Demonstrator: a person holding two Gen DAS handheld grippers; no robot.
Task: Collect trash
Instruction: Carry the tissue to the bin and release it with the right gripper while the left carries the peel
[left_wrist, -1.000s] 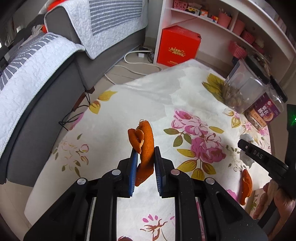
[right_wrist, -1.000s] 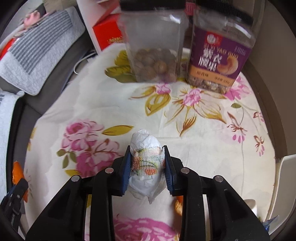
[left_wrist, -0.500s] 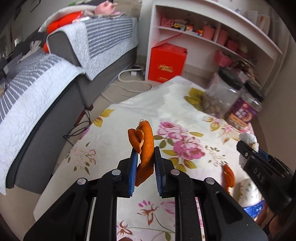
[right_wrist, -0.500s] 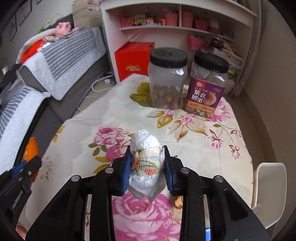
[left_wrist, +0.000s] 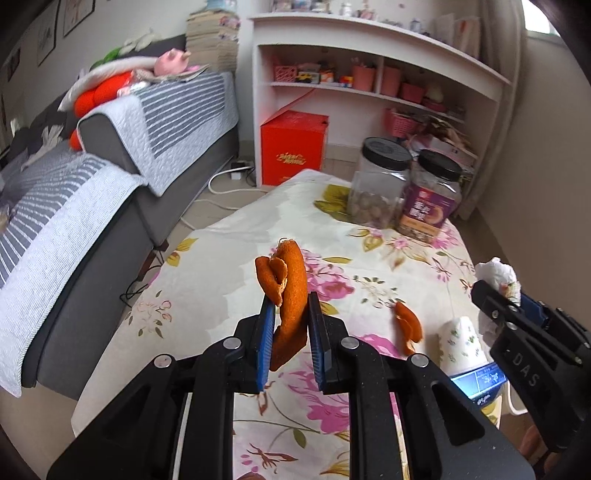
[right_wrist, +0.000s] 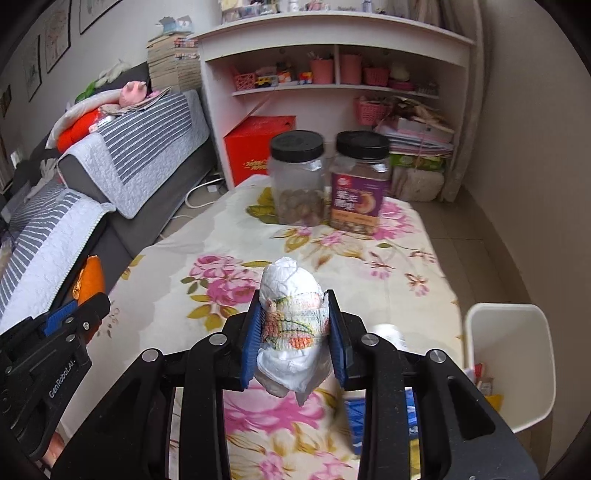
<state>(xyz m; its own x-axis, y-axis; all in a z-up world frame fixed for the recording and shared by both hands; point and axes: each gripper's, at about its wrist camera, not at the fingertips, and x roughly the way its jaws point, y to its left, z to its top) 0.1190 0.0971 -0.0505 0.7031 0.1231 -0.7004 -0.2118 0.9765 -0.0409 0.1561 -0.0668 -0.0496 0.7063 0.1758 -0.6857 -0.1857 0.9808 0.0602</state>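
Observation:
My left gripper (left_wrist: 290, 299) is shut on a curled strip of orange peel (left_wrist: 286, 291), held above the flowered tablecloth (left_wrist: 207, 295). A second piece of orange peel (left_wrist: 408, 326) lies on the cloth to its right. My right gripper (right_wrist: 294, 304) is shut on a crumpled white tissue wad with a coloured printed band (right_wrist: 290, 325), also lifted off the table. The same wad (left_wrist: 496, 275) shows in the left wrist view at the right edge, and the left gripper's peel (right_wrist: 88, 282) shows at the left of the right wrist view. A white bin (right_wrist: 508, 369) stands right of the table.
Two black-lidded jars, a clear one (right_wrist: 299, 181) and a purple-labelled one (right_wrist: 360, 182), stand at the table's far end. A paper cup (left_wrist: 461, 343) and a blue packet (left_wrist: 478, 380) lie near the right edge. A grey sofa (left_wrist: 110, 177), red box (left_wrist: 293, 147) and white shelves (left_wrist: 369, 85) surround the table.
Both grippers have risen and pulled back from the table with their loads still held. The jars look farther off, and the white bin has come into the right wrist view.

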